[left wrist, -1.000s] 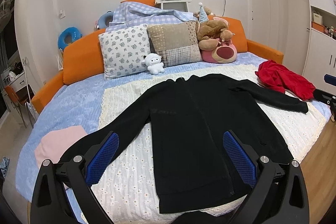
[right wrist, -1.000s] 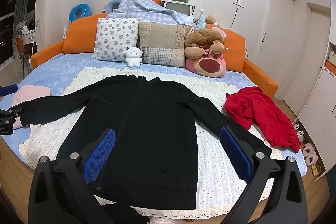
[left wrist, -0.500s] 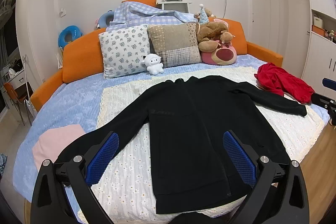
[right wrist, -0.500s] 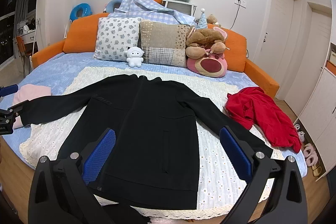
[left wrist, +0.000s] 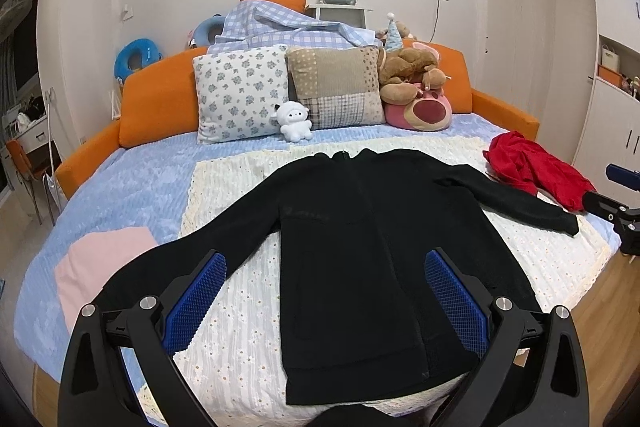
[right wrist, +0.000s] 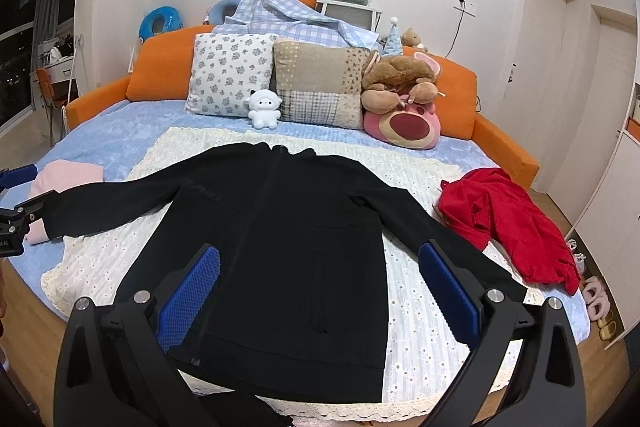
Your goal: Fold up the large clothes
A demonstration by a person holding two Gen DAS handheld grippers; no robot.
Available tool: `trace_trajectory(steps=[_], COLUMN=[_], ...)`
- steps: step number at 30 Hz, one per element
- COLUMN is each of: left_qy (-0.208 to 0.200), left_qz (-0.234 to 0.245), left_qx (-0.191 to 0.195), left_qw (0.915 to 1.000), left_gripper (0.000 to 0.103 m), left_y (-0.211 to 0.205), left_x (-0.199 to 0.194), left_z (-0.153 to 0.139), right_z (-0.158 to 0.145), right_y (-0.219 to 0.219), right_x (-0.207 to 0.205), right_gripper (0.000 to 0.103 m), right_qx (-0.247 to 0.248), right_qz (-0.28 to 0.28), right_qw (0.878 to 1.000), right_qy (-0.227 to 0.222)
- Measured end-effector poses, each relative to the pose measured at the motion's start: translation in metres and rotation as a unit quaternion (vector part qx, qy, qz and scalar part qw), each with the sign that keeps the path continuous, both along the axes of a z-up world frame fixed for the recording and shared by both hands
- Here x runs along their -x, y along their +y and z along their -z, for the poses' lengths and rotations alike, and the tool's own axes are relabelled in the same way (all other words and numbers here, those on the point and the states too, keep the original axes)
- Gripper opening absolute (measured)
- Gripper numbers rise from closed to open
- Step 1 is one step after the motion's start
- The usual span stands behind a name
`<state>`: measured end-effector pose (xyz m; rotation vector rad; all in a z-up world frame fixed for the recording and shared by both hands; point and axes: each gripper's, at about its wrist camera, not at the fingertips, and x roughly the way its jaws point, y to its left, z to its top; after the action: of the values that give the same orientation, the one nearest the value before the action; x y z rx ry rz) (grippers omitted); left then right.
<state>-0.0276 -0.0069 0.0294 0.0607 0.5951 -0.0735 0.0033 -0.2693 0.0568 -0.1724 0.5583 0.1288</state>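
Observation:
A black zip jacket (left wrist: 360, 243) (right wrist: 280, 239) lies flat and face up on a cream eyelet blanket (left wrist: 240, 327) (right wrist: 416, 311), both sleeves spread outward. My left gripper (left wrist: 326, 301) hovers open above the hem near the foot of the bed, with nothing between its blue pads. The right gripper (right wrist: 318, 293) also stands open over the lower part of the jacket, holding nothing. Each gripper shows at the edge of the other's view, beside a sleeve cuff.
A red garment (left wrist: 536, 171) (right wrist: 508, 223) is crumpled at the bed's right side and a pink one (left wrist: 100, 263) (right wrist: 64, 179) lies at the left. Pillows (left wrist: 240, 91) and plush toys (left wrist: 416, 91) line the orange headboard (left wrist: 160, 103). Slippers (right wrist: 596, 303) sit on the floor at the right.
Both views have shifted slightly, with the jacket sitting a little lower and nearer in frame. The jacket itself has not moved and both grippers stay open.

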Motion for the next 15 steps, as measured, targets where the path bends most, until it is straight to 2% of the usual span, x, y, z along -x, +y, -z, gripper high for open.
trace_trajectory(steps=[15], left_qy=[0.003], left_qz=[0.001], left_qx=[0.002], left_qw=[1.0000], left_gripper=[0.101], left_y=[0.0081], left_x=[0.0016], left_z=[0.0031], right_z=[-0.0009], right_y=[-0.0049], right_x=[-0.0027], right_gripper=[0.098], right_qx=[-0.001], right_qz=[0.002], right_qw=[1.000], right_qy=[-0.003])
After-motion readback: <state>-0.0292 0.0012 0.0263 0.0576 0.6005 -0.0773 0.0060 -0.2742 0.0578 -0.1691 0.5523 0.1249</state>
